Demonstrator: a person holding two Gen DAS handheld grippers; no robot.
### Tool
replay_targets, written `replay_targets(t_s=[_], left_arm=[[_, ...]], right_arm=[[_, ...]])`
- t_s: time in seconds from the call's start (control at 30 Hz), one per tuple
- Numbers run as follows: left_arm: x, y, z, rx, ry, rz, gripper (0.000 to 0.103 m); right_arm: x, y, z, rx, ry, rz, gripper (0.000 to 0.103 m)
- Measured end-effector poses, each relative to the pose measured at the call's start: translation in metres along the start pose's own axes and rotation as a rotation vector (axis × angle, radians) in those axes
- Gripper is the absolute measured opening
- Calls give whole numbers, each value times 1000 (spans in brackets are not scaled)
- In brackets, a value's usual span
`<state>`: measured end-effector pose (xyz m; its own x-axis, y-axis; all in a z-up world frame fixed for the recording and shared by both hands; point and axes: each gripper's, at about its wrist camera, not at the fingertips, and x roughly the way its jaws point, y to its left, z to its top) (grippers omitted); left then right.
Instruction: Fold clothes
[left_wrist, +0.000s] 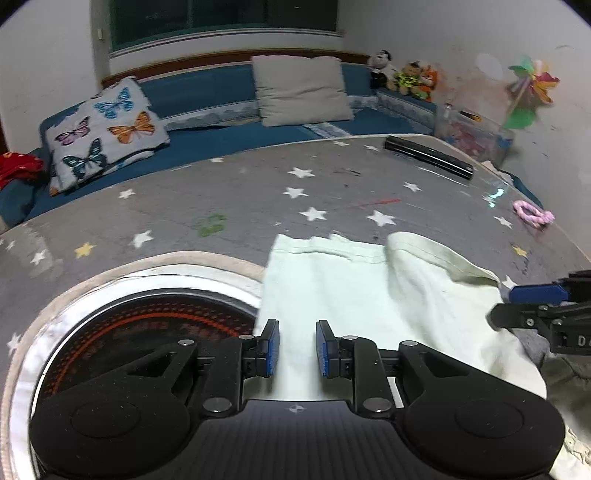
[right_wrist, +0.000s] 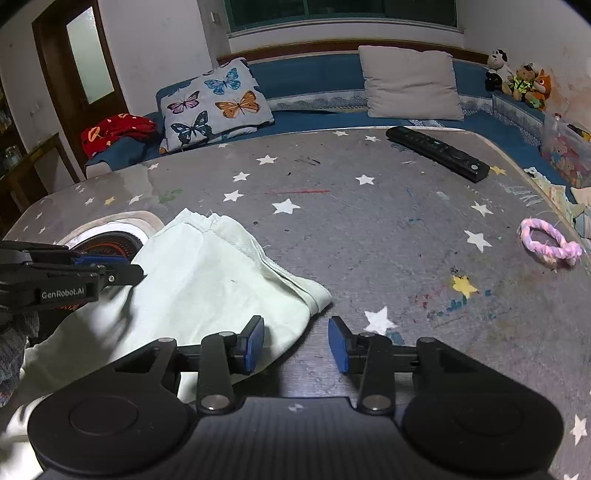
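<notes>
A pale green garment lies folded and rumpled on the grey star-patterned table cover. My left gripper hovers over its left part, pads apart, with only flat cloth showing in the gap. My right gripper stands open at the garment's right corner. Its left pad is over the cloth edge and its right pad over bare table. Each gripper also appears side-on in the other's view: the right gripper at the cloth's right, the left gripper at its left.
A round black cooktop with a white rim sits in the table just left of the garment. A black remote lies at the far right, a pink rope ring near the right edge. Behind is a blue bench with a butterfly pillow.
</notes>
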<state>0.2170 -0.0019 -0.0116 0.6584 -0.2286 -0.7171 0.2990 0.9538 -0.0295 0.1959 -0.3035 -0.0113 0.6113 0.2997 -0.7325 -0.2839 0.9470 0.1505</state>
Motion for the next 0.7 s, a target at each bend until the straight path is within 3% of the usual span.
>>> replay_targets(t_s=[0.2, 0.3, 0.4, 0.57, 0.7], left_arm=[[1, 1, 4, -15, -26, -16, 20], [4, 2, 8, -23, -30, 14, 21], [9, 5, 10, -39, -16, 20, 25], [19, 7, 9, -48, 3, -1, 23], [19, 7, 8, -50, -11, -14, 4]], right_arm=[[-1, -2, 0, -1, -6, 4, 39], [-2, -1, 0, -5, -10, 8, 39], [-2, 0, 1, -8, -13, 11, 39], [-1, 0, 2, -5, -12, 11, 39], [-3, -1, 2, -1, -16, 7, 39]])
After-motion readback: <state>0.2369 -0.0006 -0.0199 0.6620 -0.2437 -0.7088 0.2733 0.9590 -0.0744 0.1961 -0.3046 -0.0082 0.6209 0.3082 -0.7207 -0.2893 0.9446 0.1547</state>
